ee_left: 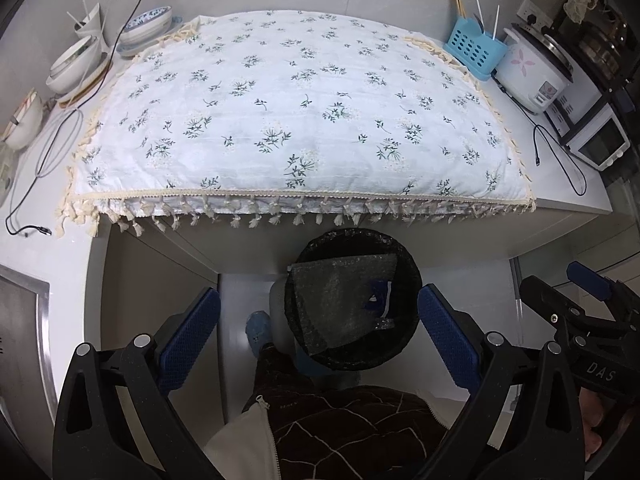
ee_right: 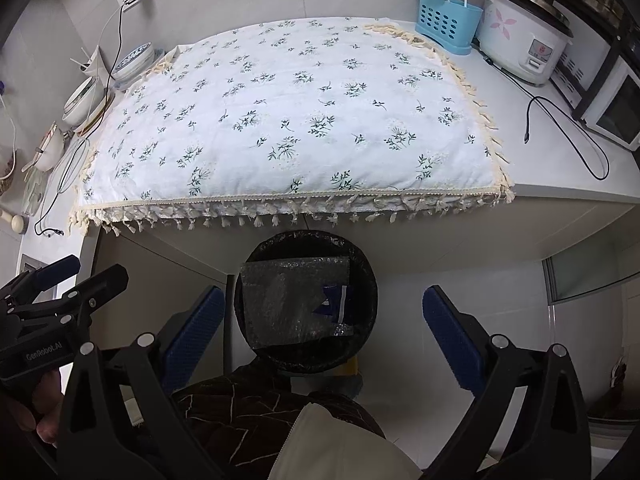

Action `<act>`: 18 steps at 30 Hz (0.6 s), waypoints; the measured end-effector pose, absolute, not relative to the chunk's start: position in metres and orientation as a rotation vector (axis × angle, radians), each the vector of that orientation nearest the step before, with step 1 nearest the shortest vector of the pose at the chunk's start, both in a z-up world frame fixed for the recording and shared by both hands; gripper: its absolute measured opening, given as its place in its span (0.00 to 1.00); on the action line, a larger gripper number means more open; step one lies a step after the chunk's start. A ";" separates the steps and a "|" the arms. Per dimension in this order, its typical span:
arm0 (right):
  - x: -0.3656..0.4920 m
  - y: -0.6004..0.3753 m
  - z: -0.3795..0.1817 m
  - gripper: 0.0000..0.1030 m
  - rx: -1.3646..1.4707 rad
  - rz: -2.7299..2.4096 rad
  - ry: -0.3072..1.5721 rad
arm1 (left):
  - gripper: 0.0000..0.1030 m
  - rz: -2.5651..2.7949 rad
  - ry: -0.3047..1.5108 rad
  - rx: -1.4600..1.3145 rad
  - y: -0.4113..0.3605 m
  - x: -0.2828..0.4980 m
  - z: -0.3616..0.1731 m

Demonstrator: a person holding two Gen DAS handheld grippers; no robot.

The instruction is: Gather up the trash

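Left claw (ee_left: 318,332) apart, empty | right claw (ee_right: 322,330) apart, empty | bin (ee_left: 410,276) holds wrapper (ee_left: 344,300) | cloth (ee_left: 280,112) bare, likely done

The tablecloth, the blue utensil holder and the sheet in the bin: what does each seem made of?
Tablecloth: woven fabric, matte, printed sprigs, knotted tassel fringe. Utensil holder: likely moulded plastic, smooth, with punched holes. Sheet in the bin: probably bubble wrap or plastic film, bumpy and glinting.

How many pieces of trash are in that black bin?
2 that show: a grey bubble mailer lying across the bin, and a small blue wrapper on its right part. More may lie hidden underneath.
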State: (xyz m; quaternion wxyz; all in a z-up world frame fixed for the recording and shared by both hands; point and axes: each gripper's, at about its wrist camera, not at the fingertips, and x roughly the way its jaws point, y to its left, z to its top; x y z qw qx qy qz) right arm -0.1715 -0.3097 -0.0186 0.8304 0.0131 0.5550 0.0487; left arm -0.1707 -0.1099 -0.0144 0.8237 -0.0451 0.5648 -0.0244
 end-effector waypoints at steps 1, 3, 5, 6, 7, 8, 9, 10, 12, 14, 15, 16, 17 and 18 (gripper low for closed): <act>-0.171 -0.309 -0.019 0.92 0.028 0.104 1.179 | 0.94 -0.053 1.201 -0.095 -0.110 -0.171 -0.014; -0.171 -0.309 -0.020 0.92 0.027 0.105 1.182 | 0.94 -0.048 1.201 -0.090 -0.110 -0.171 -0.014; -0.171 -0.308 -0.020 0.92 0.025 0.107 1.183 | 0.94 -0.045 1.201 -0.084 -0.111 -0.171 -0.014; -0.170 -0.308 -0.020 0.92 0.024 0.108 1.184 | 0.94 -0.044 1.201 -0.083 -0.111 -0.172 -0.014; -0.170 -0.307 -0.020 0.92 0.023 0.110 1.185 | 0.94 -0.041 1.201 -0.081 -0.111 -0.172 -0.014; -0.171 -0.307 -0.020 0.92 0.022 0.111 1.185 | 0.94 -0.039 1.202 -0.081 -0.111 -0.172 -0.014; -0.171 -0.307 -0.021 0.92 0.021 0.112 1.185 | 0.94 -0.039 1.203 -0.081 -0.111 -0.172 -0.014; -0.171 -0.306 -0.021 0.92 0.021 0.112 1.186 | 0.94 -0.039 1.203 -0.080 -0.111 -0.172 -0.014; -0.171 -0.306 -0.021 0.92 0.020 0.113 1.186 | 0.94 -0.039 1.203 -0.079 -0.111 -0.172 -0.014; -0.171 -0.305 -0.021 0.92 0.020 0.114 1.187 | 0.94 -0.041 1.203 -0.078 -0.112 -0.172 -0.014; -0.171 -0.305 -0.021 0.92 0.019 0.115 1.186 | 0.94 -0.043 1.203 -0.077 -0.112 -0.172 -0.014; -0.171 -0.306 -0.022 0.92 0.019 0.117 1.187 | 0.94 -0.043 1.203 -0.075 -0.112 -0.172 -0.014; -0.171 -0.305 -0.022 0.92 0.018 0.117 1.187 | 0.94 -0.043 1.203 -0.073 -0.113 -0.172 -0.014; -0.171 -0.305 -0.021 0.92 0.019 0.116 1.186 | 0.94 -0.044 1.201 -0.077 -0.113 -0.172 -0.014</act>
